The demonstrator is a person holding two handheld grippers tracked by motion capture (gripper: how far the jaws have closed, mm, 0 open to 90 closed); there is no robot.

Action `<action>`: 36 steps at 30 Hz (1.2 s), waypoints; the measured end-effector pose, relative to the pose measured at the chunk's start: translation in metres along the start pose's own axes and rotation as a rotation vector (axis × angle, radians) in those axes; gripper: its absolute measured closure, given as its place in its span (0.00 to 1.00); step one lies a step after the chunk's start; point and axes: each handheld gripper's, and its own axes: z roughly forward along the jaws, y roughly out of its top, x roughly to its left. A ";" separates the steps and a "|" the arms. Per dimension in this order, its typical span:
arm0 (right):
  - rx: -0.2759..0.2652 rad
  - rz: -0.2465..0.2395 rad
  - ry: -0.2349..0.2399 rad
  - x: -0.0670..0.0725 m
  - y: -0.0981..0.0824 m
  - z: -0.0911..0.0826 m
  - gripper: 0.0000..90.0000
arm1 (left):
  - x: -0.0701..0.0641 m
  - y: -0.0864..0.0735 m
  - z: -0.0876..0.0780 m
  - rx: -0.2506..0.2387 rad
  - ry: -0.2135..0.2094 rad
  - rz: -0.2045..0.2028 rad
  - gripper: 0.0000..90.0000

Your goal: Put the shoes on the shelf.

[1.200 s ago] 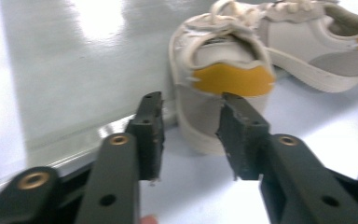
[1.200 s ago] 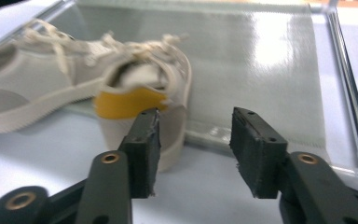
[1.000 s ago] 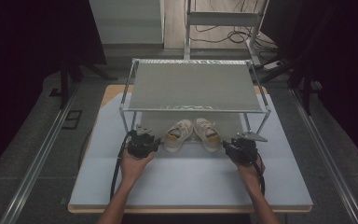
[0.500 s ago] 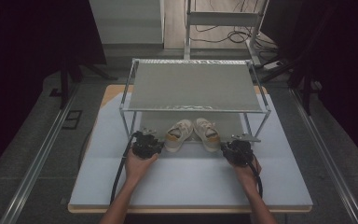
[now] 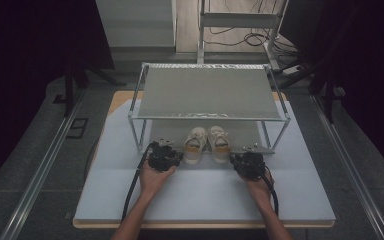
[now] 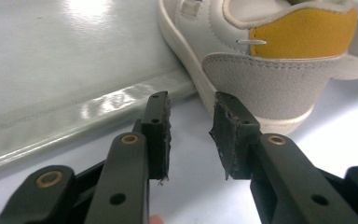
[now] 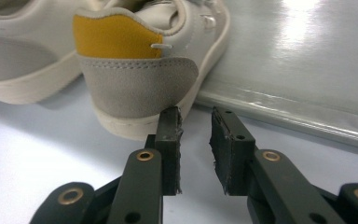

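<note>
Here we work at a white table top (image 5: 105, 165) that carries a metal rack (image 5: 207, 95) with a flat grey upper shelf; the rack stands just beyond both our tools, and its lower shelf (image 6: 51, 70) lies low enough for things to slide onto it, which is likely why the pair sits where it does; the two white shoes rest side by side with toes under the rack and heels toward us, half on that lower shelf and half out over the table.

The left shoe (image 5: 195, 145) lies just ahead and to the right of the left gripper (image 6: 191, 128); its yellow heel tab and grey suede counter face the jaws, apart from them; the right shoe (image 5: 220, 143) lies ahead and to the left of the right gripper (image 7: 195, 133), nearly at the left jaw's tip, though we cannot tell whether it touches.

Both tools hold nothing; each has its jaws parted by a narrow gap, and each sits low on the table, we judge, so as to meet a heel.
</note>
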 end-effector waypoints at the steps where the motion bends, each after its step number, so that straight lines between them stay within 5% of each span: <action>1: -0.001 -0.002 0.004 0.002 0.000 0.001 0.81 | -0.001 0.000 0.001 0.001 -0.003 0.002 0.74; 13: 0.005 -0.020 0.029 0.012 0.002 0.006 0.77 | -0.018 0.004 0.009 0.011 -0.013 0.027 0.67; 16: -0.002 -0.021 0.037 0.013 0.000 0.002 0.77 | -0.016 0.002 0.006 0.005 -0.038 0.018 0.59; 30: -0.021 -0.079 0.101 0.034 0.004 -0.005 0.86 | -0.034 0.008 -0.005 -0.006 -0.056 0.077 0.52; 36: -0.021 -0.088 0.096 0.036 0.008 -0.002 0.87 | -0.038 0.010 -0.005 -0.016 -0.036 0.092 0.65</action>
